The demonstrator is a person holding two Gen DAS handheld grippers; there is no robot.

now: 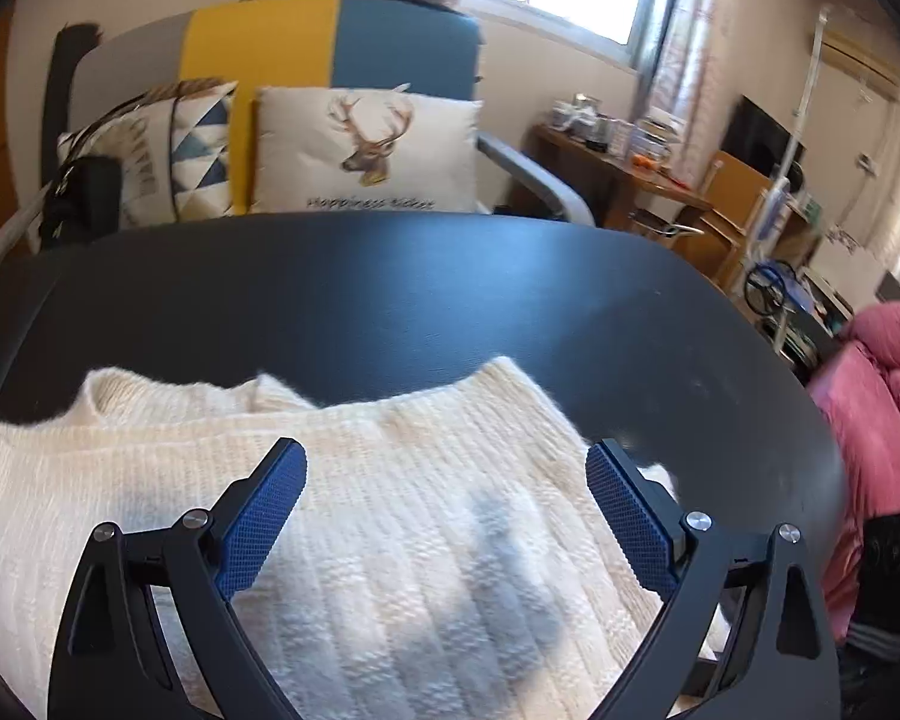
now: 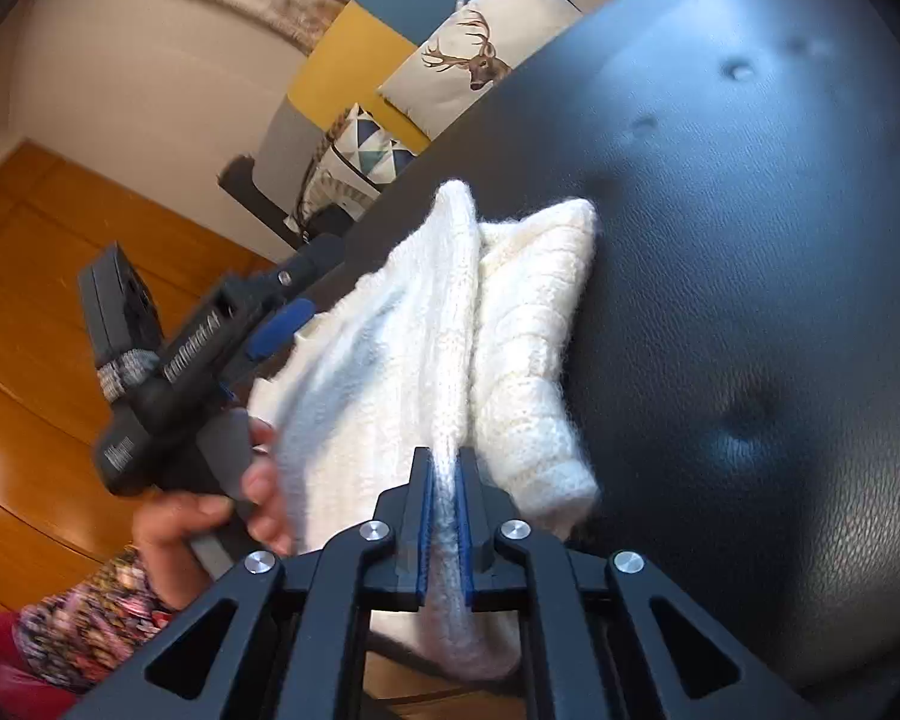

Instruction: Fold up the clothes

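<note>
Sweater, cream and knitted, is seen lying partly folded on a black padded surface. At the left of the right wrist view, the left gripper is held by a hand in a patterned sleeve; its jaws are spread wide above the knit, with nothing pinched. Further right, a raised fold of the sweater is pinched between the blue pads of the right gripper, whose jaws are pressed together on it. A deer-print cushion is seen behind the surface.
</note>
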